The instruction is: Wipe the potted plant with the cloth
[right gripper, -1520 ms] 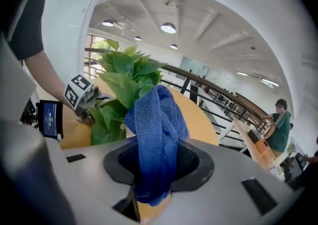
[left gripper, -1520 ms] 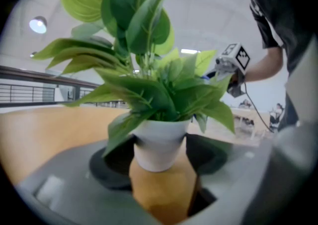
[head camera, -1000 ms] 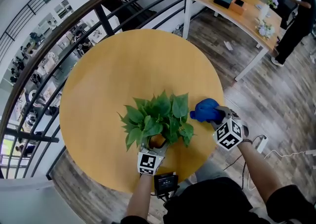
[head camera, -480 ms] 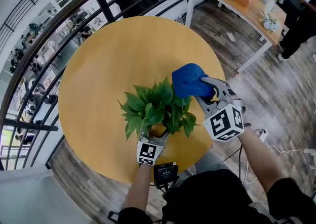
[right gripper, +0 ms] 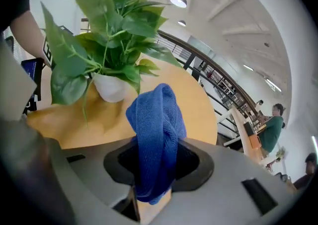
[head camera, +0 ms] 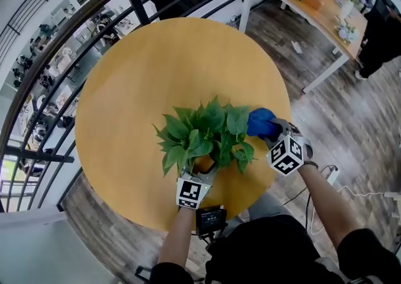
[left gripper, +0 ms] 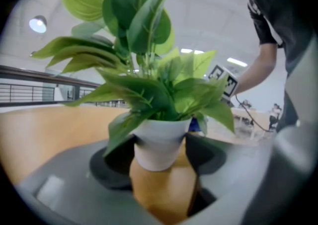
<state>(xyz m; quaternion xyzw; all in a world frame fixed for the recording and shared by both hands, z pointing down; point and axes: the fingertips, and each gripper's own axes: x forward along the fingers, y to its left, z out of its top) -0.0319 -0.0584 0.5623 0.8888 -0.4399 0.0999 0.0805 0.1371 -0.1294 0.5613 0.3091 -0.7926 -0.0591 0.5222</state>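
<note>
Plant (head camera: 207, 135) stands on a round table (head camera: 156, 63), toward the table's 6 o'clock edge, close to the person.

Left gripper (head camera: 199, 175) comes in from the plant's 6 o'clock, low, under the leaves. Its own view shows the white pot (left gripper: 160, 142) between the two jaws, which sit against its sides. Judged a steadying hold: the pot looks small and light under a wide crown, and a push on the leaves could tip or slide it.

Right gripper (head camera: 274, 131) sits at the plant's 3 o'clock. Its jaws are pinched tight on a blue cloth (right gripper: 156, 134), and a bunched wad stands out past the tips. That keeps soft fabric, not hard jaw, toward the foliage. In the head view the wad lies against the outer leaves on the 3 o'clock side. Whether it presses them or only brushes them cannot be told.

Wiping is judged under way at the plant's right flank. Leaves at 9 and 12 o'clock show no cloth near them.

Surface: smooth, pale wood, bare apart from the plant.

Room: a dark curved railing (head camera: 69, 38) runs past the table from 8 to 12 o'clock, with an open lower level beyond it. Grey plank floor (head camera: 326, 120) at 3 o'clock. A long desk (head camera: 313, 10) with small items stands at 1 o'clock.
</note>
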